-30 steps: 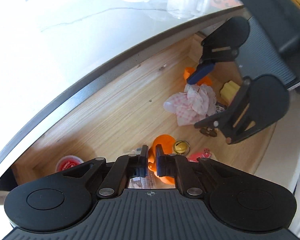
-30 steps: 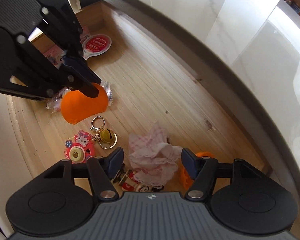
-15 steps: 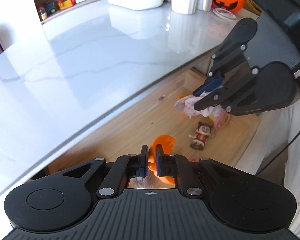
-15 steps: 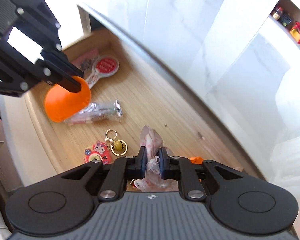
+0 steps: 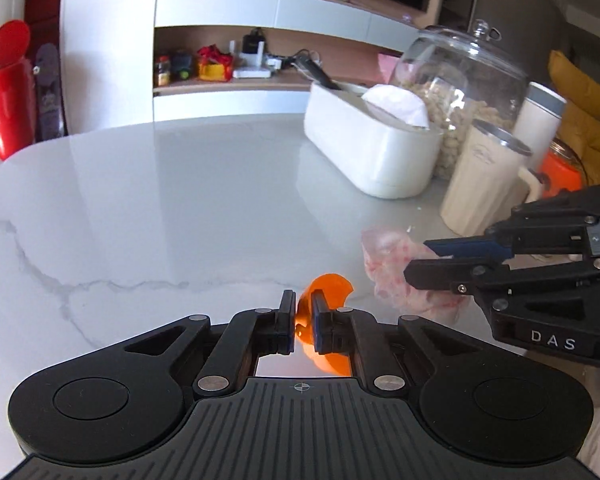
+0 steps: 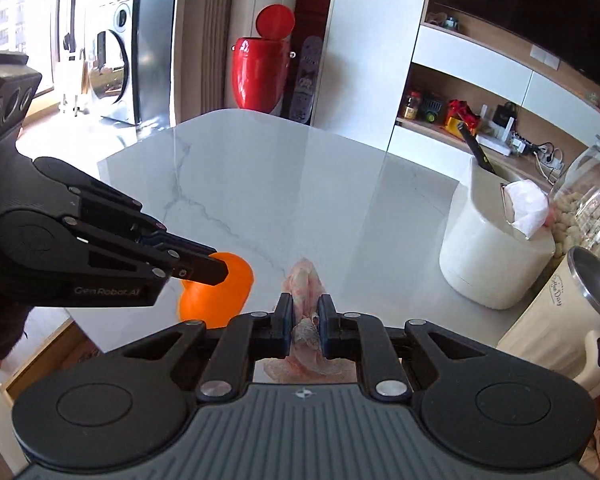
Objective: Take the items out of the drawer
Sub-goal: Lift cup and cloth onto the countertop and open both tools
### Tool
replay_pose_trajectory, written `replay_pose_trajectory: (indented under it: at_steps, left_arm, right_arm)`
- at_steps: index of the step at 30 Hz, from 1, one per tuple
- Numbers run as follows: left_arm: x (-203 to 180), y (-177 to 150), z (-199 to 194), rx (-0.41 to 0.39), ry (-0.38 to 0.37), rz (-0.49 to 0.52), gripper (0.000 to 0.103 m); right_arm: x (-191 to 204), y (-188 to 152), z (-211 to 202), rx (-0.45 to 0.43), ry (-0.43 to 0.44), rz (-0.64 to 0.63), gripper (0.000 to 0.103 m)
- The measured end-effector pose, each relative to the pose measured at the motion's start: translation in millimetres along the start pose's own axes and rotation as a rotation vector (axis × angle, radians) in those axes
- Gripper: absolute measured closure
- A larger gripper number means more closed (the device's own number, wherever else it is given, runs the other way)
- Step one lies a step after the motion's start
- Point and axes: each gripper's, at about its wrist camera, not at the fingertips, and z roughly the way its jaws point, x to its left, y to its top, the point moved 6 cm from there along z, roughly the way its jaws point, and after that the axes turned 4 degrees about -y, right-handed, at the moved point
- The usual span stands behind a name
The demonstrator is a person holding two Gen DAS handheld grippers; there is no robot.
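Fingers of my left gripper (image 5: pixel 303 312) pinch an orange plastic piece (image 5: pixel 327 286); its curved edge sticks out past the pads and the rest hangs beneath them. From the right wrist view, the same gripper (image 6: pixel 216 267) reaches in from the left, orange piece (image 6: pixel 220 298) bulging below its tips.

Right gripper (image 6: pixel 304 314): fingers clamp a crumpled pink-and-white cloth (image 6: pixel 304 280). A bunched fold rises between the pads and more cloth hangs under them. From the left wrist view this gripper (image 5: pixel 419 258) comes in from the right, with the cloth (image 5: pixel 395 268) dangling off its tips.

Both held items are in the air over the white marble countertop (image 5: pixel 180 208), neither touching it. A corner of the wooden drawer (image 6: pixel 40 364) shows at lower left in the right wrist view, below the counter edge.

On the far right of the counter: white tissue box (image 5: pixel 367 148), glass jar (image 5: pixel 459 92) with pale snacks behind it, cream lidded mug (image 5: pixel 483 180) just beside them. Red bin (image 6: pixel 262 68) stands beyond the counter.
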Motion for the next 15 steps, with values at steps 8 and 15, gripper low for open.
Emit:
replay_pose_trajectory:
  at_steps: [8,15]
  left_arm:
    - [27.5,-26.6,16.7,0.021,0.063,-0.018,0.087]
    - [26.1,-15.2,-54.7,-0.132,0.068,0.044,0.087]
  right_arm:
    - [-11.2,-27.0,80.6,0.101,0.012,0.09,0.073]
    - [-16.9,-20.5,14.2,-0.016,0.025,0.047,0.045]
